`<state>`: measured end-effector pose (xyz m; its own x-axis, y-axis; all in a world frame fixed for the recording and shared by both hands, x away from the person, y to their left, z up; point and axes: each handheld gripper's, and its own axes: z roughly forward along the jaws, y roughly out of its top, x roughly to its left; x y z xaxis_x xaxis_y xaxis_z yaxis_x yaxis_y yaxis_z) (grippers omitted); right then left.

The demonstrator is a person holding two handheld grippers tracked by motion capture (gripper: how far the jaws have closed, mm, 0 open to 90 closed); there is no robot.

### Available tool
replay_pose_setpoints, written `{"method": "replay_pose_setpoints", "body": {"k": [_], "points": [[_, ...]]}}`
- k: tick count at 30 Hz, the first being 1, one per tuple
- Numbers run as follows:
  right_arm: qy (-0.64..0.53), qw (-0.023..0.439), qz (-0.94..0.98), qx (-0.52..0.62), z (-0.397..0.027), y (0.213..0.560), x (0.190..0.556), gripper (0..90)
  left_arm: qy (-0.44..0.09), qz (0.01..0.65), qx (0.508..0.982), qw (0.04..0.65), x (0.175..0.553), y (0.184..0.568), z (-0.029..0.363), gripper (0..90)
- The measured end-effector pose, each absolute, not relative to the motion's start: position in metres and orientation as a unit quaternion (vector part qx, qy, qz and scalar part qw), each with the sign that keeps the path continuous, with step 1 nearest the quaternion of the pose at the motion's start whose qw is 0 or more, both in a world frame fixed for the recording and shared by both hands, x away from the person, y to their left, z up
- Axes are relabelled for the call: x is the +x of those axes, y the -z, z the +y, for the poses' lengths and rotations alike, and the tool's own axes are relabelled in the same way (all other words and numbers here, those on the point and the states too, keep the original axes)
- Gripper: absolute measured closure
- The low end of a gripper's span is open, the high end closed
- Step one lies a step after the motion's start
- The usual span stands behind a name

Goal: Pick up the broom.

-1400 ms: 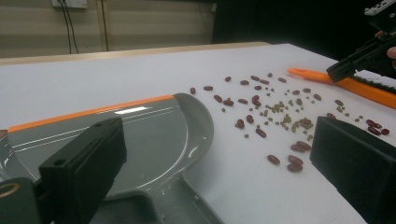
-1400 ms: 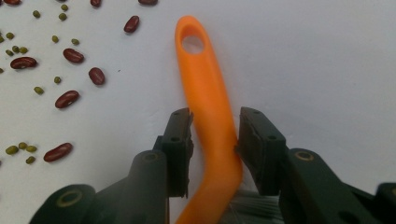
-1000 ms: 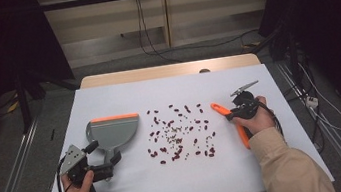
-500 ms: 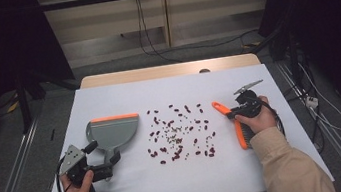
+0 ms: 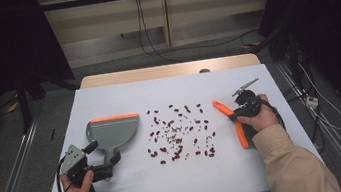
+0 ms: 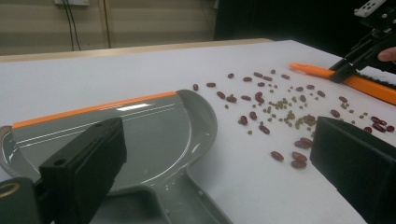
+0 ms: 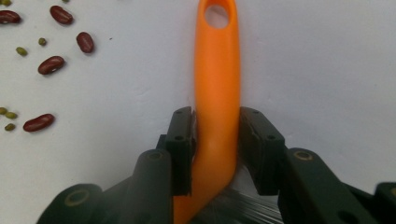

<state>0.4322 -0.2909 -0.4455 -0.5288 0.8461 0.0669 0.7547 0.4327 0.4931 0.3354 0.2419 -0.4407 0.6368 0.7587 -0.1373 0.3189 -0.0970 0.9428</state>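
I have the right hand-held gripper [image 7: 215, 140] clamped on the orange plastic handle of the small brush [image 7: 217, 84]; in the right gripper view both black pads press on the handle's sides just below its bend, and the handle's tip with its hanging hole points away from me. Its jaws have just eased a touch wider, with the handle between them and the pads on it. In the high view that hand-held gripper [image 5: 239, 112] sits near the right edge of the white tabletop [image 5: 123, 95], and the brush [image 5: 229, 121] lies slanted on the surface, with its dark bristles toward the near edge.

My left hand-held gripper [image 5: 101, 158] is near the front left corner, with its jaws wide apart and nothing between them. In the left gripper view the grey plastic dustpan with an orange lip [image 6: 154, 135] lies flat in front of it, and the dustpan's handle runs back between the open jaws without either pad touching it. In the high view the dustpan [image 5: 113, 133] lies left of centre, with its orange lip toward the far edge.

Between dustpan and brush, the scattered dark red kidney beans and small green beans [image 5: 179, 134] are spread loosely over the middle of the tabletop, apart from both tools.
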Motion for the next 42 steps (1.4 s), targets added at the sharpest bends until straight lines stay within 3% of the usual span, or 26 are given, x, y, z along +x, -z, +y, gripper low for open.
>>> {"method": "replay_pose_setpoints", "body": {"k": [3,20,33,42], "points": [[-0.236,0.092,0.833,0.492,-0.290,0.446,0.434,70.7,-0.197,0.375,0.717,0.553,0.335,0.441,0.241,3.6],[-0.258,0.113,0.825,0.489,-0.293,0.438,0.430,71.4,-0.207,0.377,0.711,0.556,0.332,0.438,0.245,3.6],[-0.469,0.211,0.709,0.483,-0.330,0.397,0.381,71.3,-0.213,0.383,0.706,0.557,0.334,0.437,0.244,3.6],[-0.525,0.240,0.674,0.460,-0.333,0.390,0.361,71.3,-0.220,0.370,0.708,0.560,0.334,0.428,0.237,3.6]]}}
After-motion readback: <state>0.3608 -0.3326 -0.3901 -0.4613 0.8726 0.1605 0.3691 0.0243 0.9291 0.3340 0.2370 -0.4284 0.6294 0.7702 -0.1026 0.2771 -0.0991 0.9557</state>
